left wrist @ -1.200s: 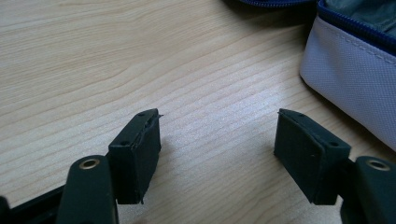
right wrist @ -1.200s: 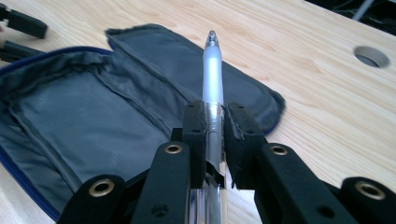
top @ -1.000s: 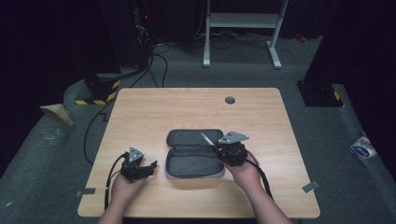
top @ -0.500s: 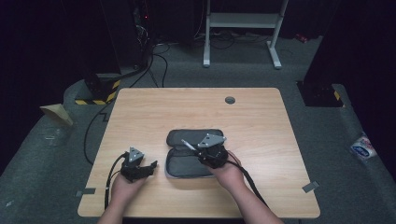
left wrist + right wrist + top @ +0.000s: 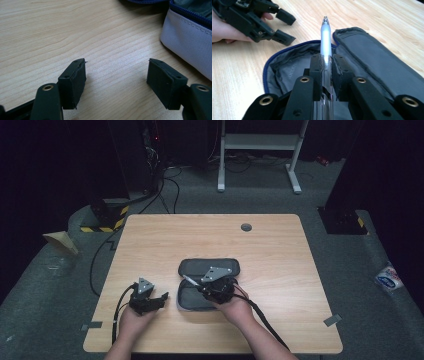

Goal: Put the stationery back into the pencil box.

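Observation:
A grey pencil case (image 5: pixel 200 296) with a blue zip lies open near the table's front, its lid (image 5: pixel 209 267) folded back. My right gripper (image 5: pixel 326 65) is shut on a clear pen (image 5: pixel 325 37), whose tip points forward over the case's open compartment (image 5: pixel 292 70). From the high view the right gripper (image 5: pixel 202 287) hovers over the case, with the pen (image 5: pixel 189 280) sticking out to the left. My left gripper (image 5: pixel 116 75) rests open on bare wood, just left of the case's pale side wall (image 5: pixel 187 42). The left gripper (image 5: pixel 159 300) holds nothing.
The wooden table (image 5: pixel 210 240) has a round cable grommet (image 5: pixel 246 227) near its far edge. Cables trail from both grippers over the front edge. Beyond the table stand a white frame (image 5: pixel 260 150) and floor cables (image 5: pixel 165 185).
My right gripper has carried the pen leftward from the case's right end to above its open compartment. The left gripper has stayed put.

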The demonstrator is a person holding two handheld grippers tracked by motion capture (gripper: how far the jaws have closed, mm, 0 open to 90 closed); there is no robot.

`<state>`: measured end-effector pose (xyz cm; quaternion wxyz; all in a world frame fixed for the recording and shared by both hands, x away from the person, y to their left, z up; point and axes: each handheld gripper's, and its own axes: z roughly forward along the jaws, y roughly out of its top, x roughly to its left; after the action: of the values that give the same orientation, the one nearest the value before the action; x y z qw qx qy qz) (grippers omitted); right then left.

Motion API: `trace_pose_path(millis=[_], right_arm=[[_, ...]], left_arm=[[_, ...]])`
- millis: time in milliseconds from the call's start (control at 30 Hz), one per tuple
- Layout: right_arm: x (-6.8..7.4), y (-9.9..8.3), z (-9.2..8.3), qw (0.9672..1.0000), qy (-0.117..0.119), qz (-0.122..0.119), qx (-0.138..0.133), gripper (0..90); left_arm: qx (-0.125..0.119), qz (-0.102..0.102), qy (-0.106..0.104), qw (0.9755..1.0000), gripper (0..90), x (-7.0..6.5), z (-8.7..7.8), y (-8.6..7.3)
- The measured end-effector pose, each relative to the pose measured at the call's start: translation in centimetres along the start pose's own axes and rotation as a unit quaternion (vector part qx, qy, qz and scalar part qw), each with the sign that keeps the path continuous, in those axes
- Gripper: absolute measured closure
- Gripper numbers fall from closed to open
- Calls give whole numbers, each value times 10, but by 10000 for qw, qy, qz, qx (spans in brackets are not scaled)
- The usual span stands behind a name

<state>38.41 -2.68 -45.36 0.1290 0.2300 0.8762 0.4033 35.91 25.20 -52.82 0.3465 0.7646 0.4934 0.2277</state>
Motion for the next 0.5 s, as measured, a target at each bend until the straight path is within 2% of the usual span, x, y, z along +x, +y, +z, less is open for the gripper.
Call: trace_pose_path(millis=[167, 500], right_arm=[[6, 0, 4, 9999, 84, -40, 51, 783], [6, -5, 8, 9995, 166, -140, 250, 781]], left_arm=[[-1, -1, 1, 10000, 316, 0, 0, 0], [-1, 5, -4, 10000, 316, 0, 0, 0]])
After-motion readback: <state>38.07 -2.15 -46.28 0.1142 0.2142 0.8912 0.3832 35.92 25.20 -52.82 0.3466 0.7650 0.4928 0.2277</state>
